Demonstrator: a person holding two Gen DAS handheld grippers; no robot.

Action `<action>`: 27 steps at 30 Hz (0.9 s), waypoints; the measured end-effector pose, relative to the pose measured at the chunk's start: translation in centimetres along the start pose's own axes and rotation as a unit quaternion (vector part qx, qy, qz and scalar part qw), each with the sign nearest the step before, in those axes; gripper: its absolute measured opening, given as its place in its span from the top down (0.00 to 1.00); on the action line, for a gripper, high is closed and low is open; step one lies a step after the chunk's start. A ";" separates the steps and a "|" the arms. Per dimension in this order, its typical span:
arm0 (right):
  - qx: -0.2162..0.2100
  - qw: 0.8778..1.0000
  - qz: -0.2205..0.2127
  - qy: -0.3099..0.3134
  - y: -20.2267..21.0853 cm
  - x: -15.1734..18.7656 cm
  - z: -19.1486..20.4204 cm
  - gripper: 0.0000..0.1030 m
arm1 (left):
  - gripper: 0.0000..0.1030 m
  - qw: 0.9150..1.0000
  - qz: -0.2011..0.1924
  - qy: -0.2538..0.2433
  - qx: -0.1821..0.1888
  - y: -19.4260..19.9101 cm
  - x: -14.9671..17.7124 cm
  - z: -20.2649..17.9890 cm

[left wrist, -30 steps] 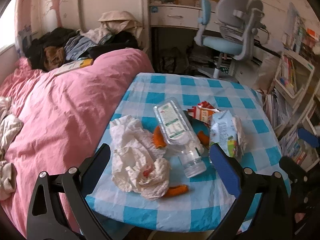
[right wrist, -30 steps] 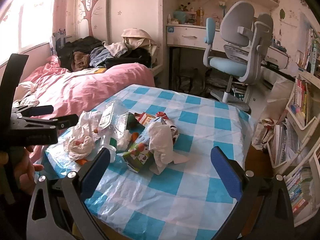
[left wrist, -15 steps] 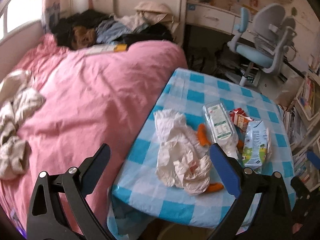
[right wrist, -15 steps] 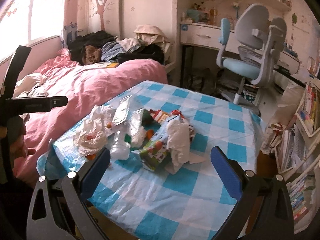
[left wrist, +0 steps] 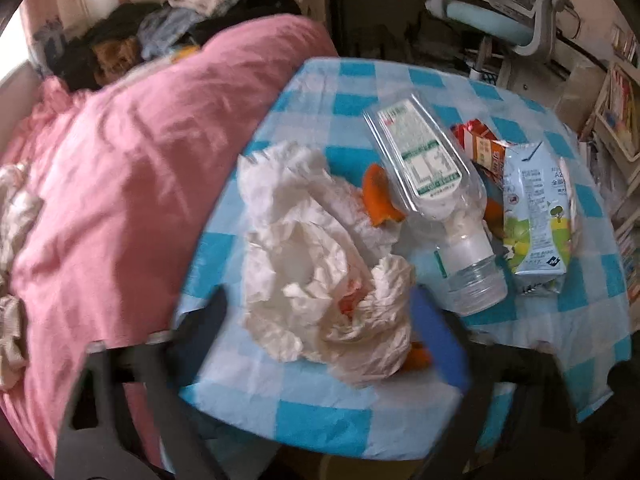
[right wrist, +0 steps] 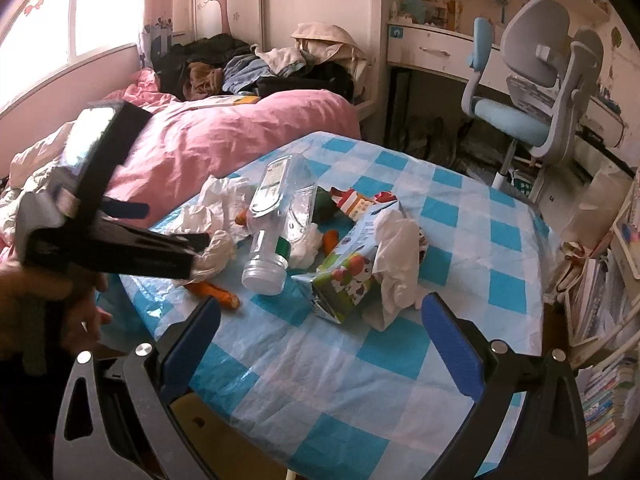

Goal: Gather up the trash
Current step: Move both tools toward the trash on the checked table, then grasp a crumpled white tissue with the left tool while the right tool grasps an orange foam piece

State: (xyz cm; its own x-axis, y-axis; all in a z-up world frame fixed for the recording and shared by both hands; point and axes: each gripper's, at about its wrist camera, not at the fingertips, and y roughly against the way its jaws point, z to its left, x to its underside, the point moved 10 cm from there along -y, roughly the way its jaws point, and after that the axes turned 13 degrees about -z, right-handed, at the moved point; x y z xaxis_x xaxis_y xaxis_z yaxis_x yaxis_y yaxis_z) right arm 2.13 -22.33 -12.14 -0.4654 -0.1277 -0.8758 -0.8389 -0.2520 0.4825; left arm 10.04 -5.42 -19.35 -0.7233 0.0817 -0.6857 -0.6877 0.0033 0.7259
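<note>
Our left gripper (left wrist: 320, 320) has dropped over the crumpled white tissue wad (left wrist: 320, 280), jaws closing around it, not yet pinching; our right gripper (right wrist: 320, 328) hangs wide open, holding nothing.

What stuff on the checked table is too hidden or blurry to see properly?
- Left wrist view: the left tool is motion-blurred; its jaws are closing around the crumpled tissue, but contact is unclear.
- Left wrist view: the orange peel is mostly covered by the tissue.
- Right wrist view: the milk carton has its top hidden by another tissue.
- Both views: the bottle label print is too small to read.
</note>
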 end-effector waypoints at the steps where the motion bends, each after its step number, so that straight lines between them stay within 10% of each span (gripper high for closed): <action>1: -0.002 1.000 0.001 -0.001 -0.1 0.0 0.0 0.06 | 0.61 1.000 0.011 0.006 0.006 -0.3 0.3 0.0; 3: -0.006 1.000 0.003 -0.003 -0.2 0.0 0.1 0.06 | 0.84 0.999 0.030 0.031 0.023 -0.5 0.8 0.4; 14: -0.038 0.999 0.019 0.006 -1.3 0.6 2.4 0.06 | 0.85 0.998 -0.019 0.045 0.034 2.3 -1.2 1.8; 18: -0.046 0.999 0.022 0.008 -1.8 0.6 3.0 0.06 | 0.27 0.999 0.020 0.041 0.008 0.4 0.1 1.7; 21: -0.053 0.998 0.025 0.008 -2.2 0.6 3.5 0.06 | 0.18 0.999 0.014 -0.023 -0.041 -0.6 0.2 1.6; 23: -0.063 0.998 0.027 0.011 -2.5 0.6 4.1 0.06 | 0.28 0.999 0.014 -0.039 -0.030 -1.3 0.3 1.0; 25: -0.071 0.997 0.032 0.018 -2.8 0.6 4.8 0.06 | 0.77 1.000 0.023 -0.019 -0.001 -1.6 0.4 0.7; 27: -0.079 0.996 0.037 0.024 -3.1 0.8 5.5 0.06 | 0.85 0.999 0.028 0.018 0.023 -1.1 0.3 1.1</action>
State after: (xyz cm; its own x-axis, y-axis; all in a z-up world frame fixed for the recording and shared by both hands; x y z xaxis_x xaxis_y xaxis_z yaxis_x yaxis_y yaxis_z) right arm 2.80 -16.38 -14.25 -0.5072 -0.1958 -0.8393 -0.7465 -0.3868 0.5414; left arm 10.65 -4.35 -20.32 -0.7634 0.0463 -0.6443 -0.6427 0.0455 0.7648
